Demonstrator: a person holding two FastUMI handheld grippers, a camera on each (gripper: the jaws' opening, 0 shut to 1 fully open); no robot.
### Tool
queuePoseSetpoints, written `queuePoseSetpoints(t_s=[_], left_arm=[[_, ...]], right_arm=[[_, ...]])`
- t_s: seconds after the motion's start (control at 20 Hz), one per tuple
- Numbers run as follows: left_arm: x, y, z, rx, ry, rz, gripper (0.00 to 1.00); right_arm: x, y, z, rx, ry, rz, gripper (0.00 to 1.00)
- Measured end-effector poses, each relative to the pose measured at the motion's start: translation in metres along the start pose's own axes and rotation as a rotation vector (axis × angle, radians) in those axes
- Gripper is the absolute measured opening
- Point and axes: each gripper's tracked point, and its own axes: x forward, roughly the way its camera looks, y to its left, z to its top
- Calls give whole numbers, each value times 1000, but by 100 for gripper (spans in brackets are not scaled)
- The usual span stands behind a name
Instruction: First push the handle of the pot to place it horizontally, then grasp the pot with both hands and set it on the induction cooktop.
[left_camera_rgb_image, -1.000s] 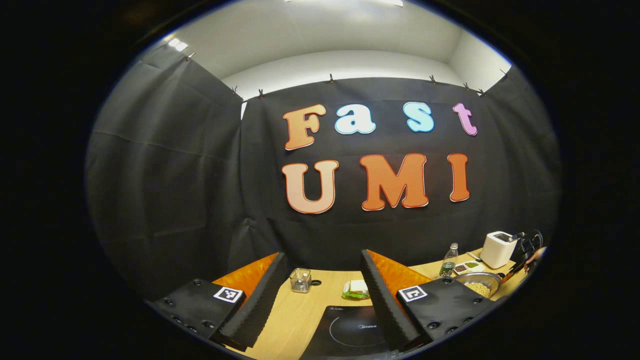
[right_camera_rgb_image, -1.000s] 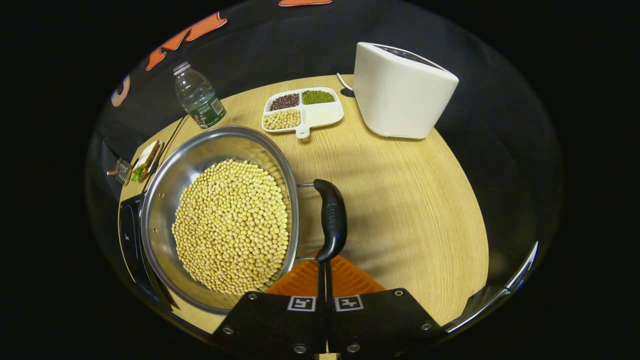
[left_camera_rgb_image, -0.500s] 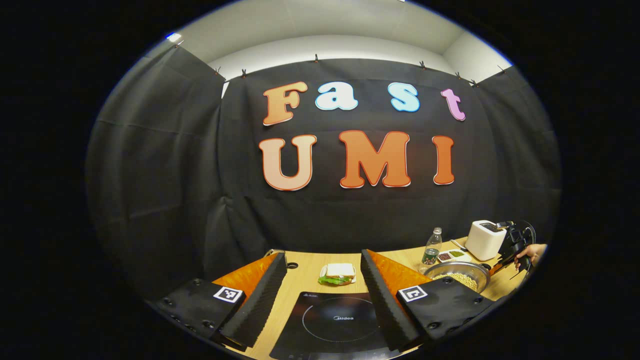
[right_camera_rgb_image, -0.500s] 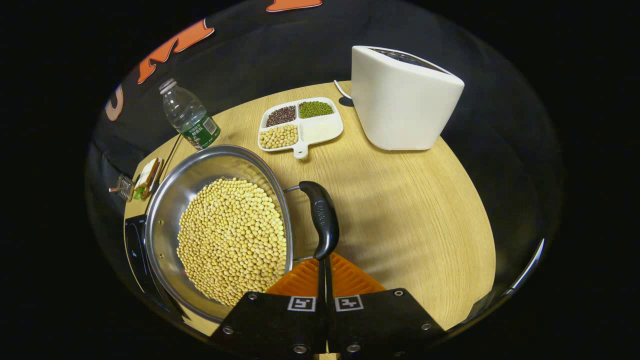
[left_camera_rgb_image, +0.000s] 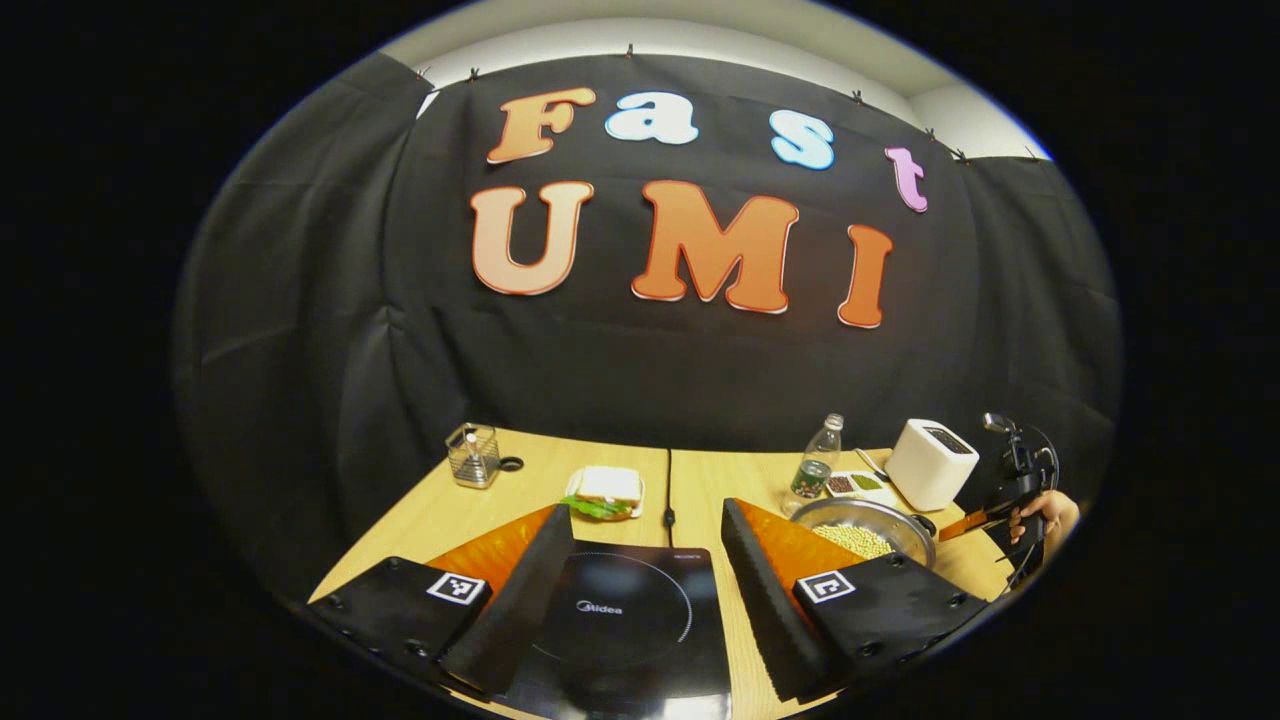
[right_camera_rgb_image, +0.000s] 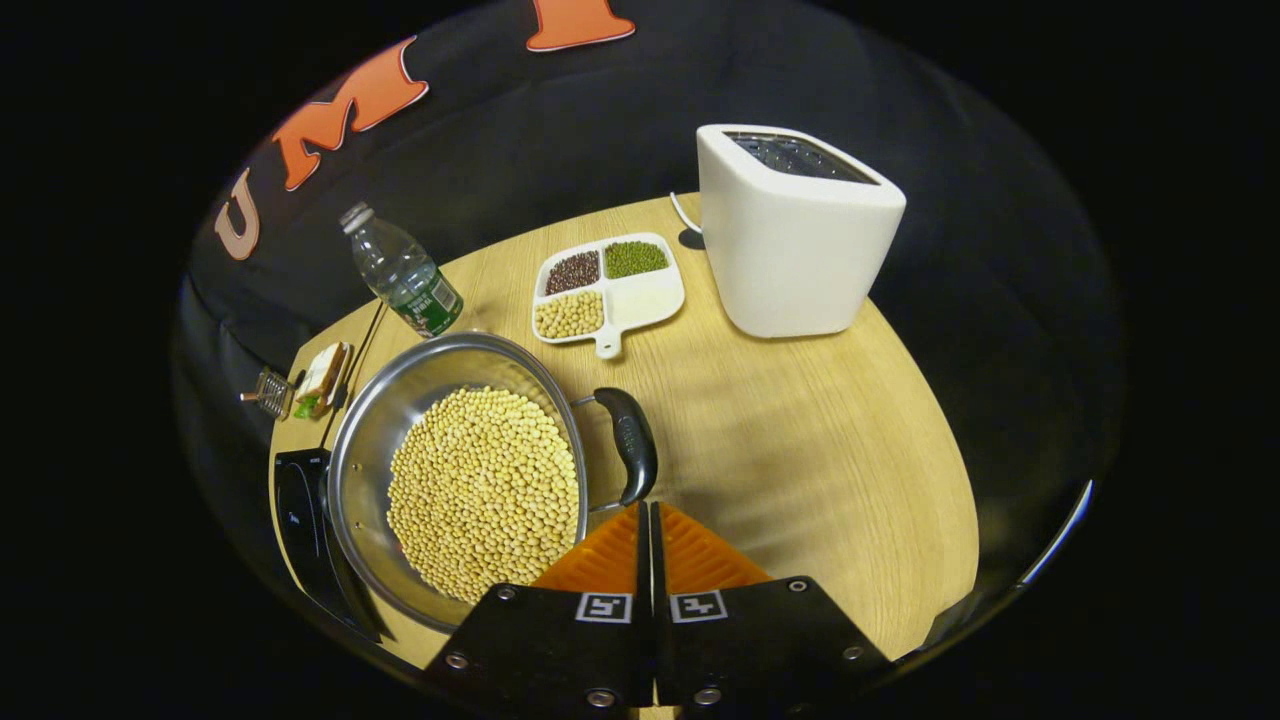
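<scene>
A steel pot (right_camera_rgb_image: 395, 410) full of yellow beans stands on the wooden table, its dark side handle (right_camera_rgb_image: 630, 445) towards me. My right gripper (right_camera_rgb_image: 648, 508) is shut with nothing between its fingers, and its tips sit at the near end of that handle. In the left gripper view the pot (left_camera_rgb_image: 908, 528) is at the right, with my right gripper (left_camera_rgb_image: 948, 526) and the hand (left_camera_rgb_image: 1045, 512) holding it beside the handle. My left gripper (left_camera_rgb_image: 645, 508) is open above the black induction cooktop (left_camera_rgb_image: 620, 610). The cooktop's edge (right_camera_rgb_image: 298, 510) lies left of the pot.
Behind the pot are a white toaster (right_camera_rgb_image: 795, 230), a divided dish (right_camera_rgb_image: 650, 300) of beans and a water bottle (right_camera_rgb_image: 405, 272). A sandwich (left_camera_rgb_image: 605, 490) and a wire basket (left_camera_rgb_image: 472, 455) stand behind the cooktop. A cable (left_camera_rgb_image: 668, 495) runs along the table seam.
My left gripper has tilted down and pulled back, so the whole cooktop now lies between its fingers. My right gripper has drawn back a little from the pot, still shut at the handle's end.
</scene>
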Motion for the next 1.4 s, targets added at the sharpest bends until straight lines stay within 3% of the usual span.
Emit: queuePoseSetpoints(t_s=[0.15, 0.25, 0.4, 0.5, 0.7, 1.0, 1.4], left_arm=[[22, -26, -22, -21, 94, -56, 98], [37, -46, -35, -28, 153, -91, 98], [55, -79, -52, -31, 229, -147, 97], [68, -97, -65, -15, 274, -170, 98], [91, -130, -104, 2, 391, -193, 98], [129, -147, -158, 1, 577, -178, 98], [172, -141, -211, 4, 656, -109, 94]], right_arm=[[-14, 4, 13, -34, -41, 27, 5], [-18, 11, 17, -48, -50, 46, 19], [-13, 21, 17, -63, -60, 52, 53], [-8, 30, 16, -76, -50, 55, 70], [8, 27, 14, -92, -24, 28, 87], [28, 30, 12, -81, 18, 36, 91], [55, 30, 9, -76, 49, 31, 93]])
